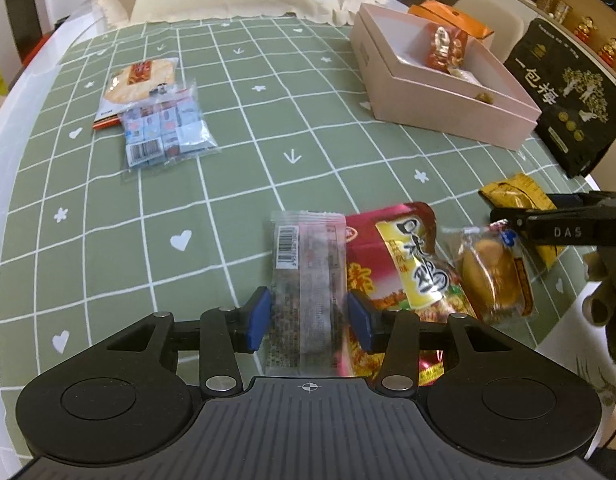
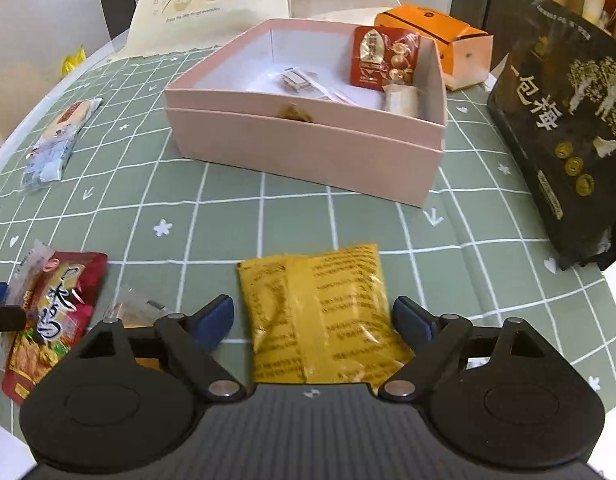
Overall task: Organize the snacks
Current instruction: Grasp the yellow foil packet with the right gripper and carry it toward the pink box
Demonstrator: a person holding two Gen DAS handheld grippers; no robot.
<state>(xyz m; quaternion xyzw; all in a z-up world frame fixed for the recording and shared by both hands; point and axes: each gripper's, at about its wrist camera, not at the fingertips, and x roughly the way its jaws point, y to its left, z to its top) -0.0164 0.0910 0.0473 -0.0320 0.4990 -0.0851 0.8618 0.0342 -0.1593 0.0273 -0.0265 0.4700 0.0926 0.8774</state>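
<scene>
My left gripper (image 1: 308, 320) stands with its blue pads against both sides of a clear-wrapped snack bar (image 1: 306, 280) lying on the green checked cloth. Beside it lie a red and yellow packet (image 1: 399, 256) and a wrapped cake (image 1: 491, 272). My right gripper (image 2: 313, 316) is open, its pads either side of a yellow packet (image 2: 323, 316) and not touching it. The pink box (image 2: 308, 148) ahead holds a red packet (image 2: 383, 60) and small wrapped pieces. In the left wrist view the right gripper (image 1: 547, 224) comes in from the right over the yellow packet (image 1: 515, 192).
A rice cracker pack (image 1: 142, 80) and a clear bag of small cubes (image 1: 164, 128) lie far left. A black bag (image 2: 567, 128) and an orange carton (image 2: 439, 36) stand right of the box. The pink box also shows in the left wrist view (image 1: 427, 100). The table edge is near on the right.
</scene>
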